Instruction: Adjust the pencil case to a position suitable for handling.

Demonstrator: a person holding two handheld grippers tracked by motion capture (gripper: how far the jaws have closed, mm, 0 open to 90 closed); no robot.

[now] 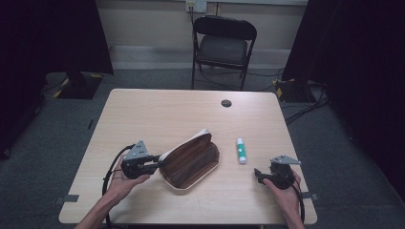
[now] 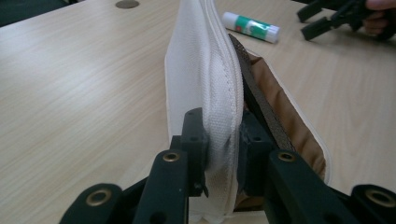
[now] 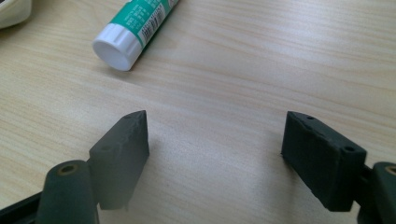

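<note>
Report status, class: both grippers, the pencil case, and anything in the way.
Left gripper shut on pencil case flap, holding it up. Right gripper open over bare table, nothing held. Glue stick lies between case and right gripper. Nothing blocking.

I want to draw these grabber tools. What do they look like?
Each gripper is black, with two chunky black jaws ending in flat, blocky pads and round brass-coloured rivets. The left gripper and right gripper each carry a grey three-cornered plate on top. A black cable trails from the left one. The person's forearms are bare, with no sleeves showing.
</note>
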